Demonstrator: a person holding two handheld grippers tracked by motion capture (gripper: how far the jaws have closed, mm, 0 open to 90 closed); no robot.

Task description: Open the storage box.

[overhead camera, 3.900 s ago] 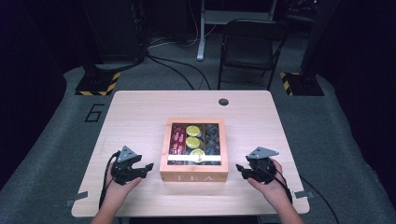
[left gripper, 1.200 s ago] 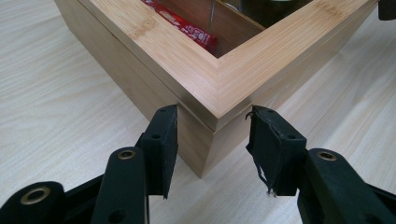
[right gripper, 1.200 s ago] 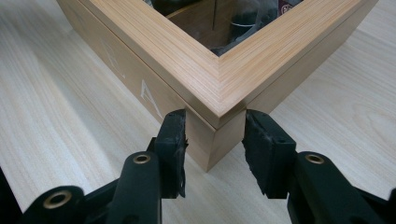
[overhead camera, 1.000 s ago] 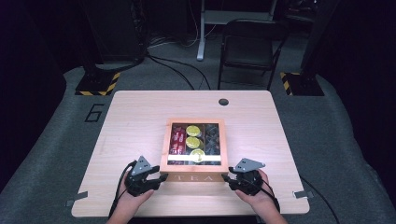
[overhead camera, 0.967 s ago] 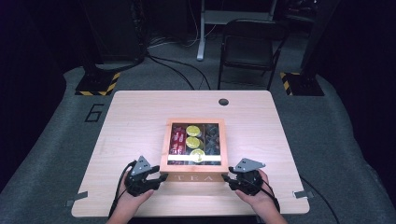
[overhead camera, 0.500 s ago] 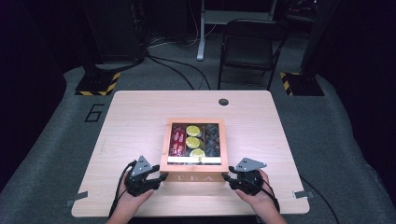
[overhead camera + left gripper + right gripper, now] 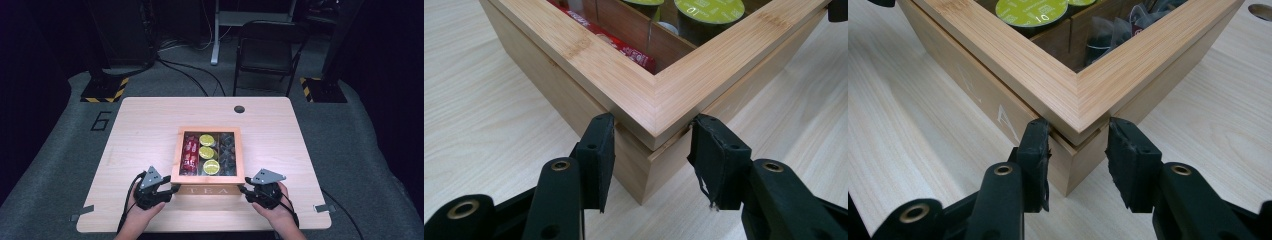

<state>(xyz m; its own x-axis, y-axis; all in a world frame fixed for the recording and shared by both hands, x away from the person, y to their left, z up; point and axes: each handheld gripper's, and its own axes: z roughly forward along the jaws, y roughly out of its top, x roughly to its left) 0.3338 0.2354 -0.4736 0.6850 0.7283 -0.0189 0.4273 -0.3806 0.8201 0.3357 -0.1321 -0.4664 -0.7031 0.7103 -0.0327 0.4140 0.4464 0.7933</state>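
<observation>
A wooden tea box (image 7: 208, 190) marked TEA stands near the table's front edge. Through its framed lid I see red sachets (image 7: 190, 152), green-topped capsules (image 7: 207, 152) and dark tea bags (image 7: 227, 150). My left gripper (image 7: 172, 188) straddles the box's front left corner. In the left gripper view its pads (image 7: 599, 145) press both sides of that corner (image 7: 656, 107), just under the lid's rim. My right gripper (image 7: 244, 190) clasps the front right corner (image 7: 1079, 102) the same way, with the pads (image 7: 1035, 145) at the seam between lid and base.
The box sits on a pale wooden table (image 7: 145, 130) with a round cable hole (image 7: 239, 109) at the back. A black chair (image 7: 265, 50) stands behind the table. Both hands rest close to the table's front edge (image 7: 200, 227).
Since the earliest frame both grippers have come in from the sides to the box's front corners. Over the last second nothing has visibly moved.
</observation>
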